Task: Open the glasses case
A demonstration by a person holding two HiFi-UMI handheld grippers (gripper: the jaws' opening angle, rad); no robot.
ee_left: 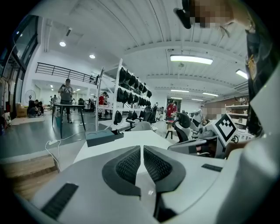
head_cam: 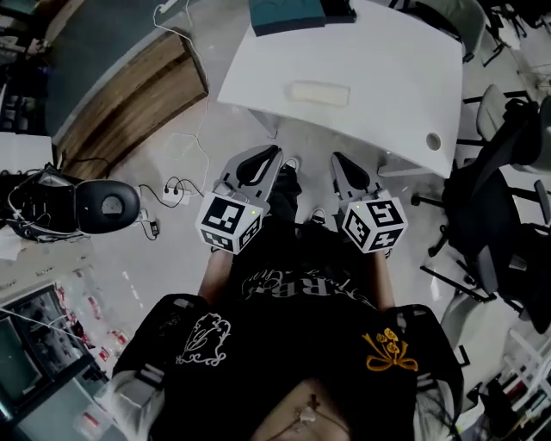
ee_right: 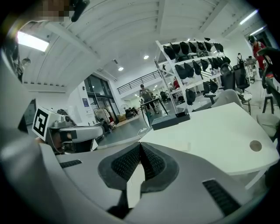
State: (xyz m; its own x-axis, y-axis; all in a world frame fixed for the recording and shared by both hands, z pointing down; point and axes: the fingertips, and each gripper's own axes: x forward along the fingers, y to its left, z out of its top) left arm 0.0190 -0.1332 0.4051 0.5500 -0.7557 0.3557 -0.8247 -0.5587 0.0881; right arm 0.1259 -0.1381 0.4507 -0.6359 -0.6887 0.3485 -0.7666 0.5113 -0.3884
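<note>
Head view: white table (head_cam: 387, 77) at top. The pale glasses case (head_cam: 318, 92) lies flat near its middle and looks closed. Dark teal box (head_cam: 288, 13) at the far edge, well apart from the case. Round cable hole (head_cam: 433, 140) near the table's right corner. Left gripper (head_cam: 272, 155) and right gripper (head_cam: 338, 160) are side by side just short of the near table edge, both pointing toward the table and apart from the case. Their marker cubes are close to the person's dark shirt. Power strip (head_cam: 176, 195) with white cables on the floor at left, office chair (head_cam: 495, 198) at right.

Left gripper view: left gripper (ee_left: 141, 148) has its jaws pressed together with nothing between them. Table top (ee_left: 131, 139) ahead, teal box (ee_left: 101, 138) on it at left, right gripper's marker cube (ee_left: 225, 127) at right. Can't make out the case here.

Right gripper view: right gripper (ee_right: 140, 144) has its jaws closed tight and empty. The case (ee_right: 181, 146) shows faintly, pale on the white table (ee_right: 218, 131) just past the jaws, not touched. Teal box (ee_right: 168, 120) further back, cable hole (ee_right: 255, 145) at right, left gripper's cube (ee_right: 40, 122) at left.
</note>
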